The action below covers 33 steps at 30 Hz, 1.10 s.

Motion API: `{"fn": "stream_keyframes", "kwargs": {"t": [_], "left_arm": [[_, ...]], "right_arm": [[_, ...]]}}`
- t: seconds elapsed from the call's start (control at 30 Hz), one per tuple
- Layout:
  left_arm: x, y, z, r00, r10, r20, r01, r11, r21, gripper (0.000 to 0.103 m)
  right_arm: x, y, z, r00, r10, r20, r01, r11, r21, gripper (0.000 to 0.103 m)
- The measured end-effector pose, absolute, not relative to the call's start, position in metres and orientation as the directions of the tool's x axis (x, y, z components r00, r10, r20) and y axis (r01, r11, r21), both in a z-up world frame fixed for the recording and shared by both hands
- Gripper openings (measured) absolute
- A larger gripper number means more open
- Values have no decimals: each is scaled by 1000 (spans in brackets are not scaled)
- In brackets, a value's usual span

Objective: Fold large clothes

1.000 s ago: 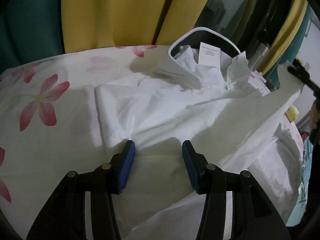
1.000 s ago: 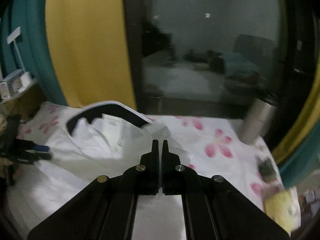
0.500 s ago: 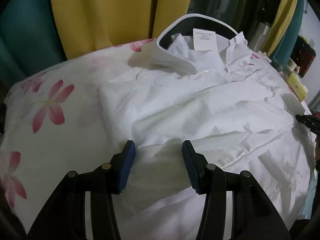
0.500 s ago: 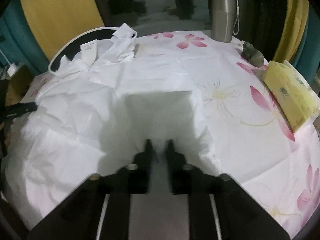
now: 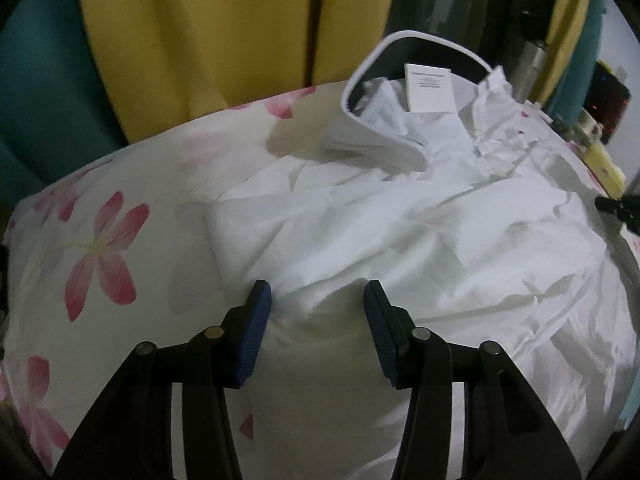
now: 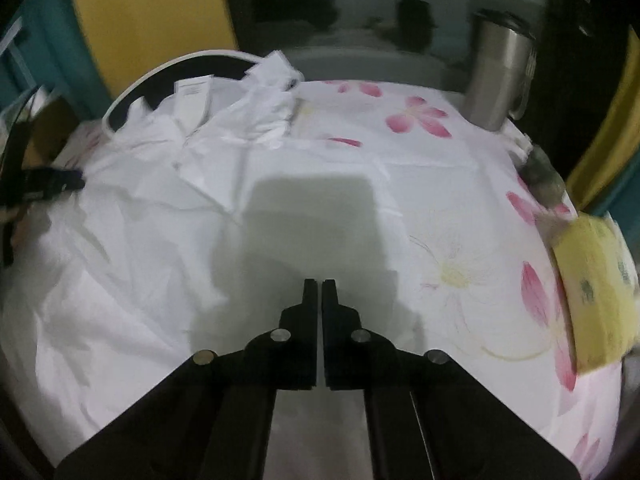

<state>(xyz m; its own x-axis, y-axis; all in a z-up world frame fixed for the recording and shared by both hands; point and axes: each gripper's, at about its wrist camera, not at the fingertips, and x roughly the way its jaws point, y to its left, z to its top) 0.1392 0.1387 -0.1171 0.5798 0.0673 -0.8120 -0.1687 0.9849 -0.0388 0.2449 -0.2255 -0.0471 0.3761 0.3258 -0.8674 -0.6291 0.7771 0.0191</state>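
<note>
Angled steeply down, the left gripper (image 5: 316, 300) hovers over a crumpled white garment (image 5: 420, 232) on a flowered tablecloth (image 5: 100, 240), jaws half-open, just narrowed, with a cloth bulge between them, ungripped. The right gripper (image 6: 319, 286), also tilted down above the garment's right edge, is fully closed and holds nothing.

Home room, likely a bedroom or living space: a round table under a white cloth printed with pink flowers (image 6: 420, 118), yellow curtains (image 5: 192, 40) and teal ones (image 5: 36, 80) hanging along the far side. A dark window (image 6: 360, 4) sits behind a steel tumbler (image 6: 498, 80) at far right, with a yellow tissue pack (image 6: 592, 292) at the right edge, everyday household clutter.
</note>
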Motion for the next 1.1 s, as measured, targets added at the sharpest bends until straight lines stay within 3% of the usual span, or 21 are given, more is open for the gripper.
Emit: {"fn": "stream_keyframes", "kwargs": {"t": [0.07,0.27,0.37,0.43,0.5,0.57,0.67,0.73,0.77,0.8,1.1], "left_arm": [[141,137,-116,580,71,-811,-145,989,-17,34],[140,150,-113,594,77,-800,-183,982,-41,17],[139,153,-115,597,73,-799,-191,980,-52,16],[139,154,-116,599,77,-797,-199,978,-55,16],[139,155,-117,599,79,-797,-208,976,-59,16],[139,155,-117,600,80,-796,-224,972,-71,16],[137,153,-117,607,90,-790,-235,969,-71,16],[136,150,-117,616,96,-782,-231,971,-63,15],[135,149,-116,622,95,-777,-225,972,-61,5],[134,148,-115,626,92,-774,-215,975,-58,3],[140,155,-98,670,132,-731,-250,967,-54,3]], "right_arm": [[244,-221,-38,413,317,-854,-642,766,-26,0],[257,-219,-29,431,251,-867,-638,764,-96,1],[260,-223,-38,396,249,-884,-641,764,-72,4],[260,-225,-48,375,239,-896,-639,767,-63,16],[260,-226,-56,352,232,-907,-645,762,-55,49],[259,-227,-61,353,217,-910,-642,764,-66,64],[256,-230,-58,356,263,-897,-653,756,-38,64],[254,-231,-58,359,269,-894,-665,746,-43,42],[254,-230,-58,364,260,-894,-666,744,-55,15],[254,-230,-57,375,253,-892,-664,744,-68,7],[266,-230,-15,497,256,-829,-631,762,-143,3]]}}
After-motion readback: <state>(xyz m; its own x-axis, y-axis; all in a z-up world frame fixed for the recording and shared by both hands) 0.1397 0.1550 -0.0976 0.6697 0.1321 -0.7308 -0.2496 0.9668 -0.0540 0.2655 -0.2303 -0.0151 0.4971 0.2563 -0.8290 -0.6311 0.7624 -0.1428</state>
